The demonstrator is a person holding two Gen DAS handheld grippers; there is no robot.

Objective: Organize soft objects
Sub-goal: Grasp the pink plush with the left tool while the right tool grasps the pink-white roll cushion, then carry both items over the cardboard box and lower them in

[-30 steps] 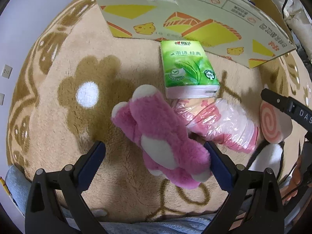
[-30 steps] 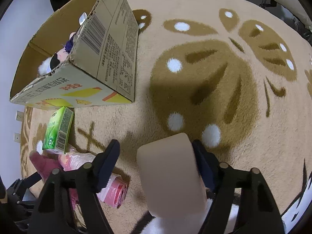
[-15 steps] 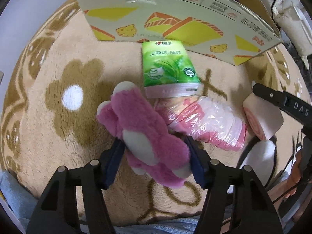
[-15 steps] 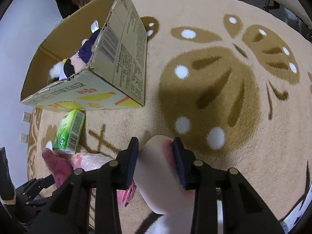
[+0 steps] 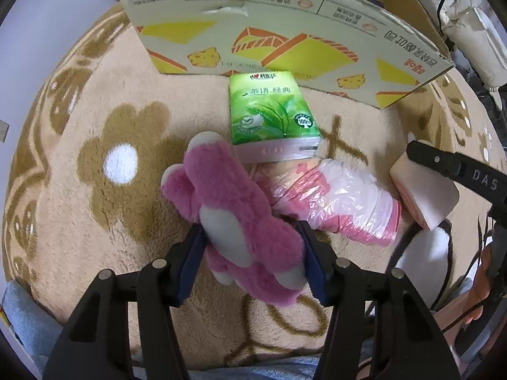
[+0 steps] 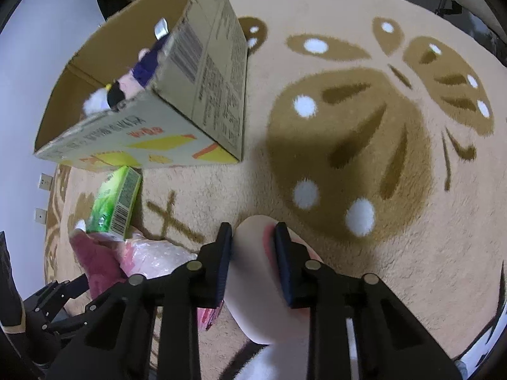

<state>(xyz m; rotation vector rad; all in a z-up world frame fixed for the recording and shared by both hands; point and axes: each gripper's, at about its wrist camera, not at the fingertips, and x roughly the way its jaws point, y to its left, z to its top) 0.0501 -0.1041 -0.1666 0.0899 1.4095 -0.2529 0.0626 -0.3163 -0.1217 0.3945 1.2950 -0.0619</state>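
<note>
My left gripper [image 5: 250, 240] is shut on a pink plush bear [image 5: 234, 209], held over the rug. My right gripper [image 6: 253, 237] is shut on a cream and pink swirl-roll cushion [image 6: 253, 272]; the cushion also shows at the right of the left wrist view [image 5: 424, 196]. A green tissue pack [image 5: 269, 117] lies in front of the open cardboard box [image 5: 285, 38]. A plastic-wrapped pink bundle [image 5: 336, 205] lies beside the bear. The box [image 6: 196, 95] holds a plush doll [image 6: 133, 82].
A beige rug with brown flower shapes [image 6: 364, 145] covers the floor. A white wall with sockets [image 6: 44, 179] is at the left. White bedding [image 5: 475, 38] lies beyond the box. My jeans [image 5: 28, 316] show at the bottom.
Both grippers have closed: the left on the pink bear, the right on the swirl cushion. Both have lifted their objects slightly and moved toward the box.
</note>
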